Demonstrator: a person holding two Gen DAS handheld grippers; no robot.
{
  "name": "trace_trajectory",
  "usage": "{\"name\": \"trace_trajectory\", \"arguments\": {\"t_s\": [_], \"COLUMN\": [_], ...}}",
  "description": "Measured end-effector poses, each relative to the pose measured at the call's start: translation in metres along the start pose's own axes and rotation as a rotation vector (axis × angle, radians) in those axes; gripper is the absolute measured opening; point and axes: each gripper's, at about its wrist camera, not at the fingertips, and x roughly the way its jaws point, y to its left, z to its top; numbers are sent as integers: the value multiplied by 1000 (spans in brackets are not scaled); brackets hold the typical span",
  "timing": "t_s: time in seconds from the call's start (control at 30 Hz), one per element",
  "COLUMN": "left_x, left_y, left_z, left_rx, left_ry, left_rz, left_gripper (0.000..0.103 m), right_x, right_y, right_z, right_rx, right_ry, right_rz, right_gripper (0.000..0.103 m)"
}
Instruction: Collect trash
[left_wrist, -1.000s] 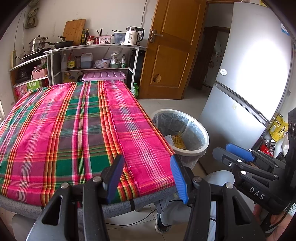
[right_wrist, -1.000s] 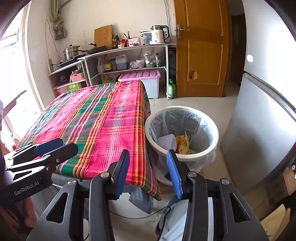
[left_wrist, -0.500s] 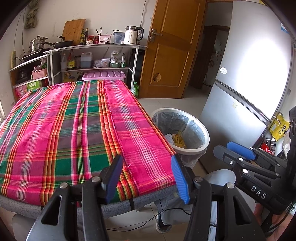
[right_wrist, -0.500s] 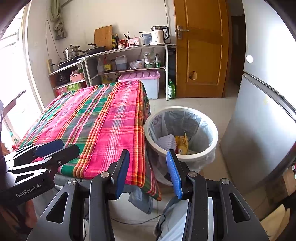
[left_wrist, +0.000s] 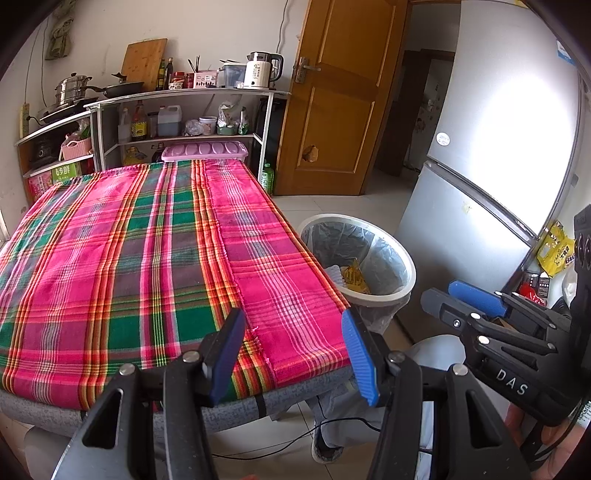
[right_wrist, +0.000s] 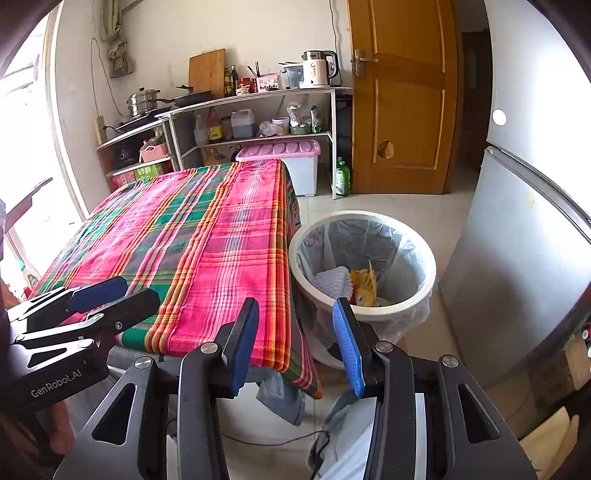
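Both grippers, left (left_wrist: 291, 354) and right (right_wrist: 293, 345), fingers apart, empty, near the bin (right_wrist: 369, 317). Trash (right_wrist: 364, 286) sits inside bin; bench (left_wrist: 147, 258) apparently clear. Risk: a reach snagging the bin liner.

"DAS" on right gripper (left_wrist: 476, 302), "GenRobot.AI" on left gripper (right_wrist: 107, 299)

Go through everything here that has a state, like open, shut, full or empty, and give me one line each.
left gripper: open, holding nothing
right gripper: open, holding nothing
trash bin: lined with a bag, uncovered, some trash at the bottom
wooden door: shut
storage box: pink lid on
fridge: doors shut
tablecloth: spread flat, nothing on it
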Motion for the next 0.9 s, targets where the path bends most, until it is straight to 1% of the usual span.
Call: {"name": "trace_trajectory", "arguments": {"t_s": [0.9], "left_x": [-3], "left_y": [-3], "left_z": [-3], "left_rx": [23], "left_ry": [-7], "left_rz": [-8], "left_gripper": [57], "right_x": [1], "right_y": [0], "right_z": [-2], "right_rx": [0], "right_ry": [0], "right_rz": [-3], "right_gripper": [43]}}
